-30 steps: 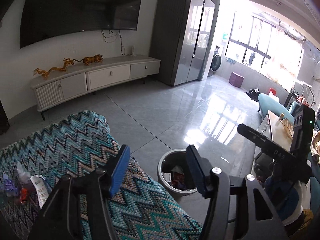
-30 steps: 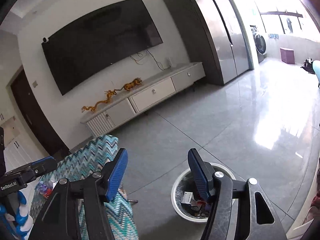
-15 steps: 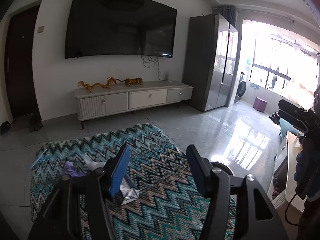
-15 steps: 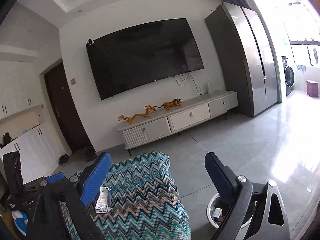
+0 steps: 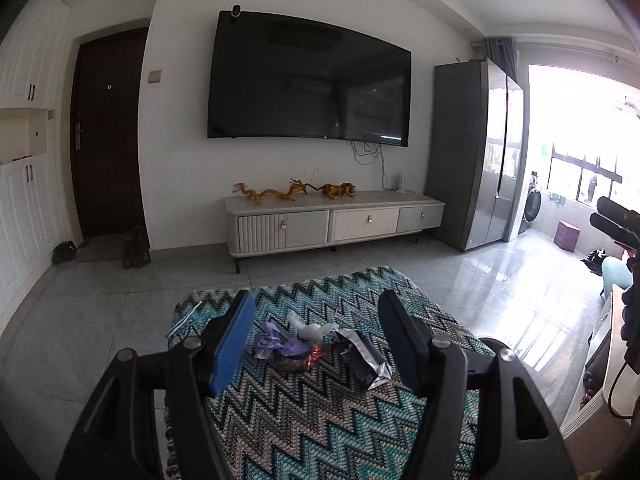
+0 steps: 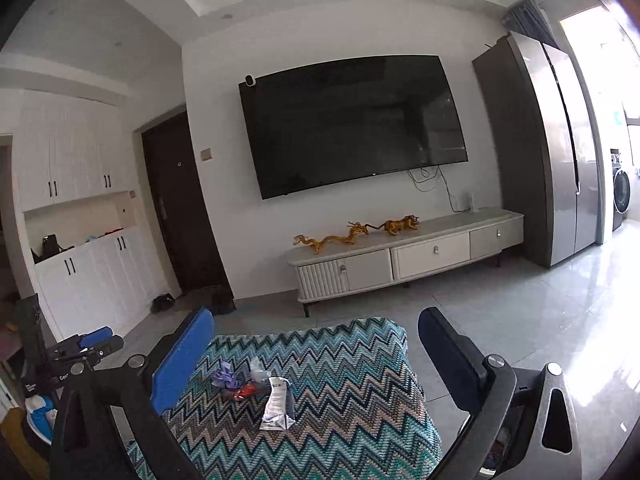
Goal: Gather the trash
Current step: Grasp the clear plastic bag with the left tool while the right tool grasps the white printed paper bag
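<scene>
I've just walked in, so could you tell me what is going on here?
A person is collecting trash with two handheld grippers. The left gripper and the right gripper are both open and empty, aimed at litter on the zigzag cloth: a foil wrapper, a purple wrapper and crumpled white plastic. Nothing is gripped yet.

Four trash scraps (image 5: pixel 320 346), two dragon figurines (image 5: pixel 294 191)

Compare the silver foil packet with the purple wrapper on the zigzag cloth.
The silver foil packet is the larger piece, flat and long; the purple wrapper is smaller and crumpled into a wad. The packet is shiny silver with a dark printed face, and the right wrist view shows a white label side; the wrapper is pale purple. The packet lies nearer the right gripper, the wrapper nearer the left. Both lie loose on the zigzag cloth, ungripped.
</scene>
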A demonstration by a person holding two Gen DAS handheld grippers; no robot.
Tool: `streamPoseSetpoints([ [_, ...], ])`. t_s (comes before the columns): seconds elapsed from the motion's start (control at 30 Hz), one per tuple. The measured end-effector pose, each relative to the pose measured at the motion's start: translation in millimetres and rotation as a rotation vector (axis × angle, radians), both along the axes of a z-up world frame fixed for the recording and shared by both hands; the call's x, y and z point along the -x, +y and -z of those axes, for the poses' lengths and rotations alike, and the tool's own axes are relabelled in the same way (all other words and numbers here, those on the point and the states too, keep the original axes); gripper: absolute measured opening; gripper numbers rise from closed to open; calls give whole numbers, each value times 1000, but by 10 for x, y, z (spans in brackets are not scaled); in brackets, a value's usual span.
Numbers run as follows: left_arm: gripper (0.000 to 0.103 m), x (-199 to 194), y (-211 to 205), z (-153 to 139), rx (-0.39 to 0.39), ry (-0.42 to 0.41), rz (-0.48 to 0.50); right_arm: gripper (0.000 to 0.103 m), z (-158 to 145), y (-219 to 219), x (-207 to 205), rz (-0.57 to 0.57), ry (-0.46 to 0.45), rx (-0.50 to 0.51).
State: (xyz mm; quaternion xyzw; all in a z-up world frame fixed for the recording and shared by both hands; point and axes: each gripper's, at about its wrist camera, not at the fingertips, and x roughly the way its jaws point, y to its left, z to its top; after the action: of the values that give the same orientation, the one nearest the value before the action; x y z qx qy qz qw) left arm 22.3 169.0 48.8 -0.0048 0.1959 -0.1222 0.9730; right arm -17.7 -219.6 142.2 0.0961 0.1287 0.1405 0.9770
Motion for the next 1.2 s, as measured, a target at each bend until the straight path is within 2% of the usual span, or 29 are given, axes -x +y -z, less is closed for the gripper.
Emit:
streamPoseSetpoints([
  [0.2,66,-133,193,314,10,71,-11,103,80,263,-113,-49,5,6],
  [0.47,71,-536,197,873,21,175,24,103,403,458,-519,-96,112,12],
  [0.8,71,-1267,-16,1621,7,361,90,103,1238,821,-1279,-192,342,58],
  [1.03,71,-1747,-169,1939,7,437,97,103,1947,1188,-1765,-298,513,109],
  [1.2,71,-1985,-192,2087,22,478,78,103,2255,1417,-2001,-362,578,130],
])
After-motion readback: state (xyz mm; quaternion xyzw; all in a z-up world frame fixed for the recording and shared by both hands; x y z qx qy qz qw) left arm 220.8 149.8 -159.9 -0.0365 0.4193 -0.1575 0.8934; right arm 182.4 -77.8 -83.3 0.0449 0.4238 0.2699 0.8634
